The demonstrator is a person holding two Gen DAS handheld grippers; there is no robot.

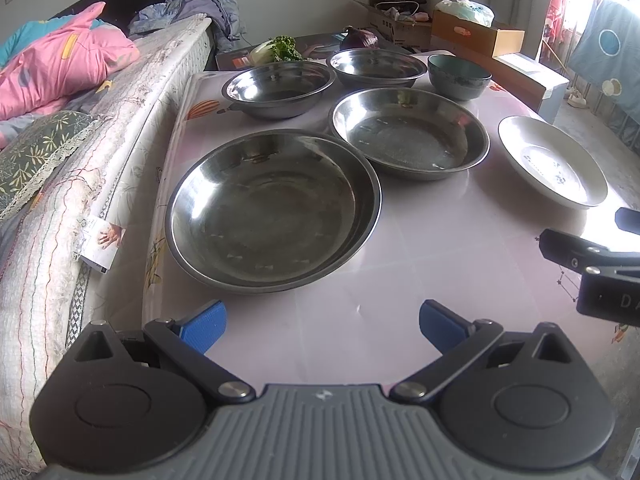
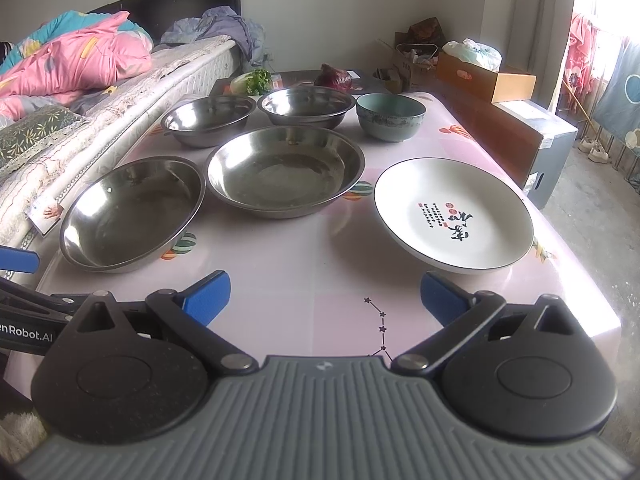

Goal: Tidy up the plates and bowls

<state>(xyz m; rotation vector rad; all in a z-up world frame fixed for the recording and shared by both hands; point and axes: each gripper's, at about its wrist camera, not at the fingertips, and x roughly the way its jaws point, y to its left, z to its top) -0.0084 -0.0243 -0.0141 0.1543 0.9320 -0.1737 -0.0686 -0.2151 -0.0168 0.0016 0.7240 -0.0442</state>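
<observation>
Both tools hung over the near edge of the bench (image 2: 304, 280), the left tool (image 1: 322, 326) and right tool (image 2: 325, 298) each spread wide and empty. Around the middle steel plate (image 2: 284, 170): another steel plate (image 2: 130, 214) left, white plate (image 2: 454, 214) right, two steel bowls (image 2: 208, 118) and what looked like a green bowl (image 2: 390, 116) behind.

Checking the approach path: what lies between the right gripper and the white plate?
Nothing. In the right wrist view, only bare pink tablecloth separates the open right gripper from the white plate, whose near rim sits just ahead of the right fingertip.
</observation>
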